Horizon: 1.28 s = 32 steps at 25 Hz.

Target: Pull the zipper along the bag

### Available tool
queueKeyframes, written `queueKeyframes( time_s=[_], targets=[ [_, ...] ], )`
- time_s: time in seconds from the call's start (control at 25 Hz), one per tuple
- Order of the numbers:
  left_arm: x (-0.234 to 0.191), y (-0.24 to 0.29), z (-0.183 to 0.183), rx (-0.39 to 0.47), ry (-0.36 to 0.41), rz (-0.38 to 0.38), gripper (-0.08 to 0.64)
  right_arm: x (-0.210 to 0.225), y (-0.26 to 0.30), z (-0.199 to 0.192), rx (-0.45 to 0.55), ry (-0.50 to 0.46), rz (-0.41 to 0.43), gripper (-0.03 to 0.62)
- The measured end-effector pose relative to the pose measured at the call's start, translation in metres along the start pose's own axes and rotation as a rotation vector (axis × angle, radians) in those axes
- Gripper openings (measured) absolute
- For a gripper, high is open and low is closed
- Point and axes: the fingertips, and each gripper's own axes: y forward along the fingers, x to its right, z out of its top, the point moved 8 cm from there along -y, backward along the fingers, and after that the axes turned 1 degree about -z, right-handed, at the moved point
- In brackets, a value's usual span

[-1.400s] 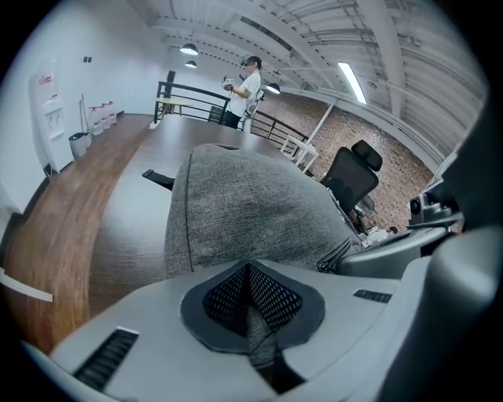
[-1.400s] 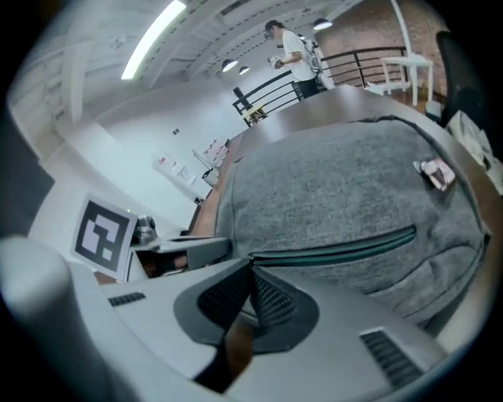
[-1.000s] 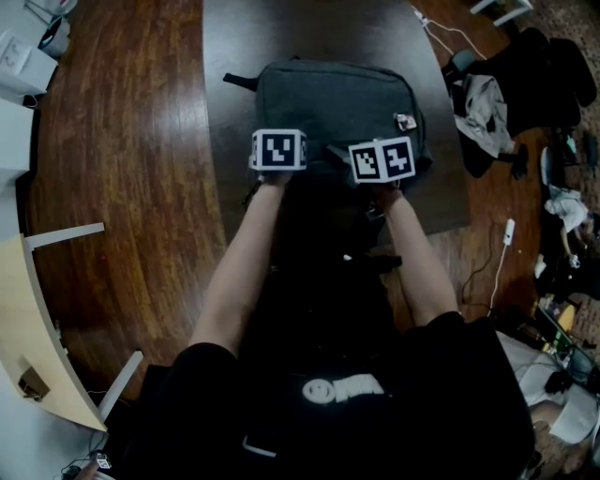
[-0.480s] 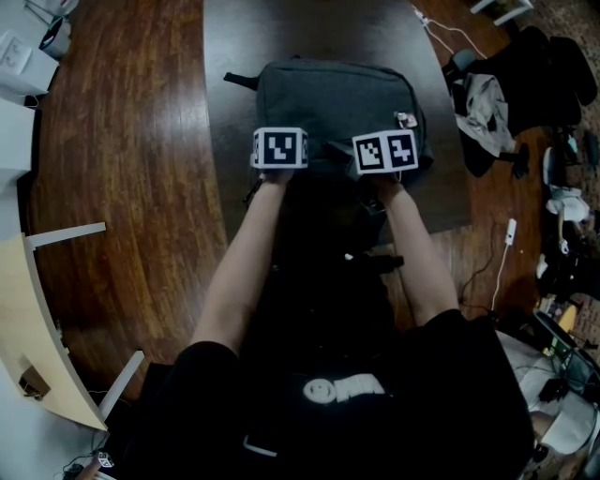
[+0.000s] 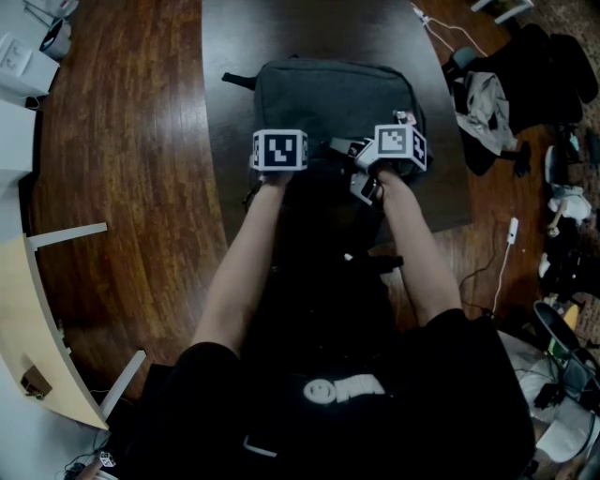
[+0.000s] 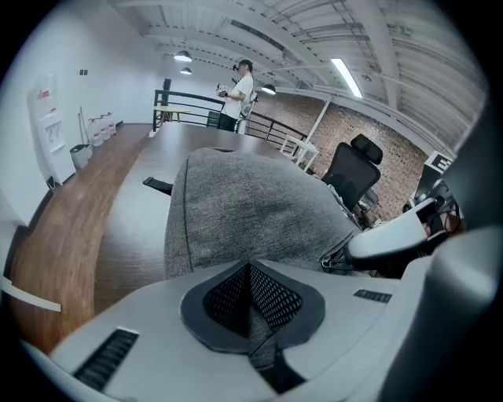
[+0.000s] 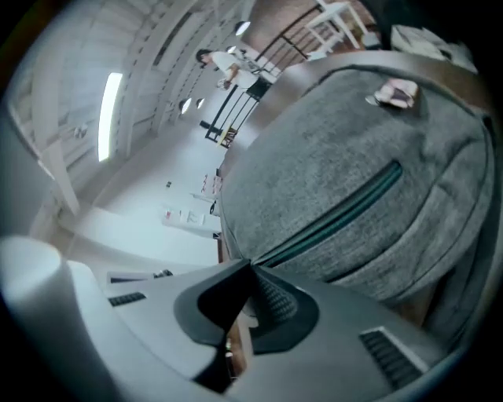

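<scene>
A grey backpack [image 5: 328, 94] lies flat on the dark table [image 5: 281, 37], and both grippers sit at its near edge. My left gripper [image 5: 278, 152] is shut on a fold of the bag's grey fabric [image 6: 251, 212], which runs down between its pads [image 6: 250, 271]. My right gripper [image 5: 392, 150] is tilted near the bag's right corner. Its jaws [image 7: 251, 267] are shut on the zipper pull. A dark teal zipper line [image 7: 338, 216] runs across the bag [image 7: 346, 157] straight into them. A small tag [image 5: 405, 119] sits on the bag's right side.
A black strap [image 5: 239, 80] sticks out at the bag's far left. Wooden floor [image 5: 122, 141] lies left of the table. A black chair with clothes on it [image 5: 525, 84] and a white cable [image 5: 450, 28] are at the right. A person [image 6: 238, 94] stands far off.
My right gripper has slid to the right along the bag's near edge and tipped over, staying shut. The left gripper has held its place.
</scene>
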Motion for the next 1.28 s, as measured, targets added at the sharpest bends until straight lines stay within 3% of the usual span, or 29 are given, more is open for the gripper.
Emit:
queueKeyframes(
  time_s=[0.12, 0.16, 0.32, 0.44, 0.52, 0.6, 0.68, 0.76, 0.84, 1.0, 1.04, 1.16, 1.28],
  targets=[
    [-0.002, -0.002, 0.0, -0.001, 0.01, 0.02, 0.002, 0.002, 0.0, 0.0, 0.008, 0.035, 0.001, 0.014],
    [-0.001, -0.002, 0.0, -0.002, 0.006, 0.014, 0.002, 0.002, -0.001, 0.0, 0.008, -0.011, -0.019, 0.014],
    [0.001, -0.002, -0.002, -0.018, -0.01, 0.021, 0.002, -0.009, -0.006, 0.0, 0.005, -0.346, -0.167, 0.014],
    [0.002, 0.0, 0.002, 0.009, 0.012, 0.026, 0.002, -0.018, -0.007, -0.005, 0.013, -0.451, -0.208, 0.014],
    [0.002, 0.002, 0.009, 0.064, 0.032, 0.013, 0.002, -0.019, -0.01, -0.006, 0.025, -0.476, -0.24, 0.012],
    [0.002, 0.001, 0.004, 0.033, 0.013, 0.014, 0.002, -0.008, -0.021, 0.002, 0.061, -0.439, -0.267, 0.009],
    [0.003, 0.001, -0.002, -0.007, -0.009, 0.022, 0.002, 0.001, -0.039, 0.013, 0.107, -0.389, -0.227, 0.009],
    [0.006, 0.002, 0.002, 0.023, 0.007, 0.027, 0.002, -0.004, -0.046, 0.013, 0.108, -0.424, -0.145, 0.009],
    [0.007, 0.002, 0.004, 0.042, 0.021, 0.034, 0.002, -0.02, -0.037, -0.003, 0.049, -0.614, -0.128, 0.011],
    [-0.002, -0.003, 0.0, 0.033, -0.021, 0.024, 0.002, -0.039, -0.008, -0.037, -0.037, -1.156, -0.295, 0.029],
    [-0.004, -0.003, 0.001, 0.039, -0.02, 0.02, 0.002, -0.038, -0.002, -0.042, -0.071, -1.251, -0.324, 0.08],
    [-0.006, -0.004, 0.0, 0.027, -0.019, 0.022, 0.002, -0.036, 0.01, -0.054, -0.175, -1.447, -0.36, 0.151],
    [-0.002, -0.006, -0.001, 0.027, -0.018, 0.005, 0.002, -0.04, 0.019, -0.06, -0.217, -1.599, -0.391, 0.199]
  ],
)
